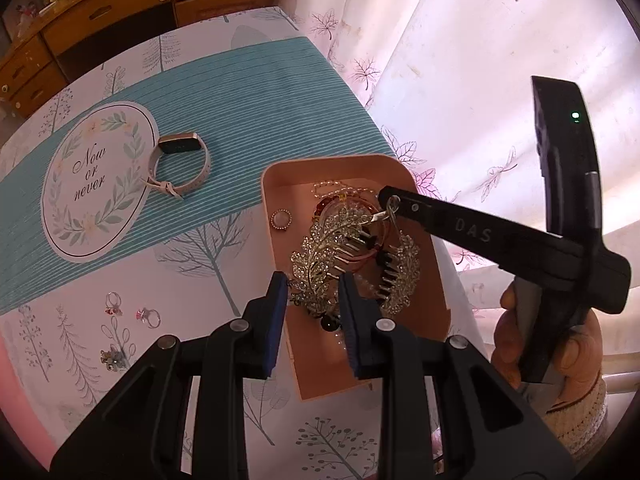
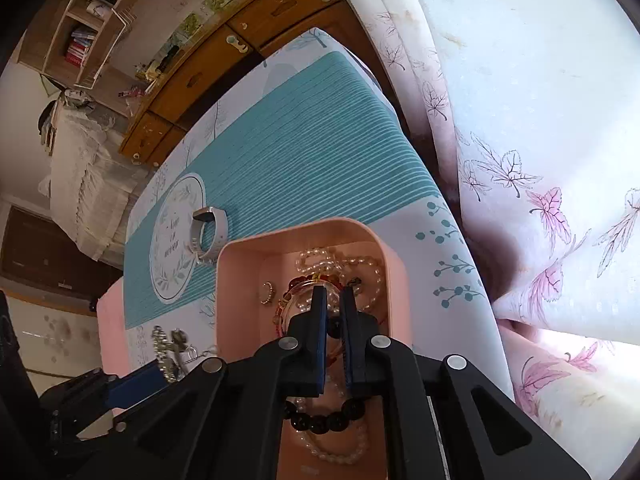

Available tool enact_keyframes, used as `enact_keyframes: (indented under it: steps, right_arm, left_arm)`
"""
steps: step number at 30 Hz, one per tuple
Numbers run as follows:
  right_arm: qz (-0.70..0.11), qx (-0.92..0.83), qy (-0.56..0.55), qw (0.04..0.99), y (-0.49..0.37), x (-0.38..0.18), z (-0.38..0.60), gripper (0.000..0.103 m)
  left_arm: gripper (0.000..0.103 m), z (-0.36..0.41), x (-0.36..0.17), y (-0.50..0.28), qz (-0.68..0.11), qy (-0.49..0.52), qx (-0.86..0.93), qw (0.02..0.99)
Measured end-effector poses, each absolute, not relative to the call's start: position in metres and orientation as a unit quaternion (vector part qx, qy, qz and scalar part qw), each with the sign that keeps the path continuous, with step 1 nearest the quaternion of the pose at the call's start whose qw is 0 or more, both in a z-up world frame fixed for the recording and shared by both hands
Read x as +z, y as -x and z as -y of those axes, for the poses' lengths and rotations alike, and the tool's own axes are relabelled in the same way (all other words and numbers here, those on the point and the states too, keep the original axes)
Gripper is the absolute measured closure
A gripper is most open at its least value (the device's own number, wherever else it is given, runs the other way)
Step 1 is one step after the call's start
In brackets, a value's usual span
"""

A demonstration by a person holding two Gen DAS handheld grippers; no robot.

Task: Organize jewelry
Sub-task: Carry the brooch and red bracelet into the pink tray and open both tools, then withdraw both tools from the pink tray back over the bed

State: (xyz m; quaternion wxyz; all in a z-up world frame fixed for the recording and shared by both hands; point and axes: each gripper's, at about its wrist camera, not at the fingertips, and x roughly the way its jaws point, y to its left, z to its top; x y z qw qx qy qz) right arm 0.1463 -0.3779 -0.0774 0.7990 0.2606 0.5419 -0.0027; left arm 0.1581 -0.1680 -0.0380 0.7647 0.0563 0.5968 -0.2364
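On the table (image 1: 224,248), covered with a tree-print cloth and a teal striped runner, a round card (image 1: 96,184) reading "Now or never" lies toward the left edge, with a smartwatch (image 1: 182,164) touching its right side. Near the front left edge sit two rings (image 1: 150,317) and a small beaded piece (image 1: 114,358). A pink tray (image 1: 434,308) stands at the right edge beside the curtain; it holds a pearl necklace (image 2: 320,260), a round stud earring (image 1: 280,219), a red bead bracelet (image 2: 316,278), a dark bead bracelet (image 2: 324,422) and a rhinestone leaf hair claw (image 1: 320,264). The left gripper (image 1: 314,296) points steeply down at the near part of the tray, its blue-padded jaws pressed on the near end of the hair claw. The right gripper (image 2: 335,312) reaches in from the right, held in a hand (image 1: 560,356) with a knitted cuff; its jaws are nearly closed, and the left wrist view shows a small metal ring piece (image 1: 390,210) pinched at its tip over the tray. Its finger bears the letters "DAS".
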Motion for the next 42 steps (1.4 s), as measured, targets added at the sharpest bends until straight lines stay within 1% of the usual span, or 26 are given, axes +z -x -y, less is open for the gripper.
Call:
enact_keyframes:
  steps: [4, 7, 14, 17, 19, 21, 33, 42]
  right_arm:
    - [-0.510, -0.011, -0.285, 0.811, -0.141, -0.064, 0.389, 0.087]
    - [-0.492, -0.016, -0.298, 0.817, -0.133, -0.054, 0.397, 0.086]
    - [-0.469, -0.011, -0.278, 0.838, -0.121, -0.031, 0.394, 0.086]
    - [-0.463, -0.010, -0.262, 0.847, -0.119, -0.022, 0.389, 0.086]
    - [-0.462, -0.006, -0.256, 0.849, -0.119, -0.018, 0.386, 0.086]
    - [-0.462, -0.004, -0.255, 0.850, -0.118, -0.016, 0.384, 0.086]
    - [-0.475, 0.008, -0.228, 0.850, -0.115, -0.014, 0.357, 0.086]
    - [-0.499, 0.023, -0.186, 0.846, -0.097, -0.022, 0.315, 0.086]
  left_arm:
    - [0.080, 0.175, -0.051, -0.164, -0.603, -0.055, -0.235, 0.760]
    - [0.080, 0.183, -0.058, -0.169, -0.603, -0.060, -0.233, 0.761]
    - [0.079, 0.199, -0.073, -0.186, -0.595, -0.075, -0.228, 0.767]
    - [0.074, 0.202, -0.073, -0.189, -0.592, -0.081, -0.233, 0.767]
    - [0.064, 0.201, -0.070, -0.190, -0.591, -0.077, -0.232, 0.769]
    - [0.062, 0.196, -0.066, -0.189, -0.587, -0.071, -0.231, 0.773]
    - [0.062, 0.157, -0.044, -0.167, -0.562, -0.064, -0.211, 0.797]
    - [0.062, 0.088, -0.037, -0.142, -0.552, -0.046, -0.165, 0.816]
